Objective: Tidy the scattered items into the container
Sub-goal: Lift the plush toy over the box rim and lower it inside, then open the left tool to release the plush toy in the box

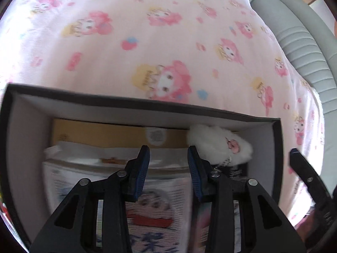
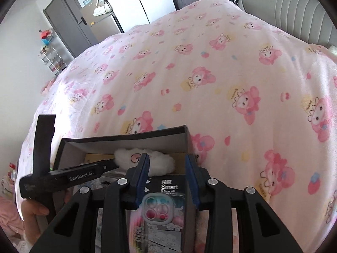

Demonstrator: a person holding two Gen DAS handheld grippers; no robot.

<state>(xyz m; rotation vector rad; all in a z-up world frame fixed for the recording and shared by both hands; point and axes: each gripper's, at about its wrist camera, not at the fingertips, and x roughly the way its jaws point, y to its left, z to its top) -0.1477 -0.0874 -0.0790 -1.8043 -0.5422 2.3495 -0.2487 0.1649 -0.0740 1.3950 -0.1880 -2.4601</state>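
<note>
Left cam: my left tongs [image 1: 168, 168] are spread, holding nothing, hovering over the box [image 1: 147, 107] on the bed [image 1: 147, 42]. Inside: snack bag [image 1: 118, 189], white plush [image 1: 221, 143] in the far corner.

Right cam: my right tongs [image 2: 167, 179] gape w/ nothing clamped, above the phone case pack [image 2: 160, 215], which prob lies in the box.

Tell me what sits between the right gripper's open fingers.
The black phone-case package, lying in the black cardboard box, fills the gap of the right gripper, seen in the right wrist view.
</note>
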